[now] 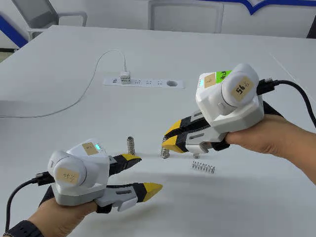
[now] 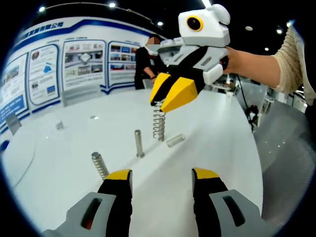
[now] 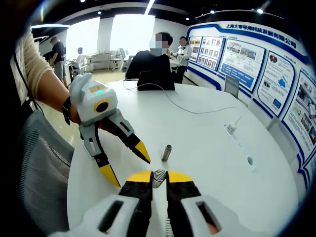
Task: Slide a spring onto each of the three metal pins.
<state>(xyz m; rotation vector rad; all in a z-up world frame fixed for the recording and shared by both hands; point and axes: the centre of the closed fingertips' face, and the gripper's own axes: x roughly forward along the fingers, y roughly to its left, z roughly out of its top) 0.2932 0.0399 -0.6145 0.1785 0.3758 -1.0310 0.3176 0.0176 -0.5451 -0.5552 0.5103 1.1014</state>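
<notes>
My right gripper (image 1: 169, 139) is shut on the top of an upright spring (image 1: 165, 153), whose lower end reaches down to the white table (image 1: 237, 207). I cannot tell whether a pin is inside it. The same held spring (image 2: 158, 121) hangs from the right gripper (image 2: 168, 96) in the left gripper view, and sits between my right gripper's jaws (image 3: 158, 177). A pin carrying a spring (image 1: 131, 144) stands to its left. A bare pin (image 2: 139, 143) stands between them. One loose spring (image 1: 203, 167) lies flat nearby. My left gripper (image 1: 144, 173) is open and holds nothing.
A white power strip (image 1: 143, 82) with a plug and cable lies farther back on the table. Chairs (image 1: 185, 15) stand at the far edge. People (image 3: 157, 59) are beyond the table in the right gripper view.
</notes>
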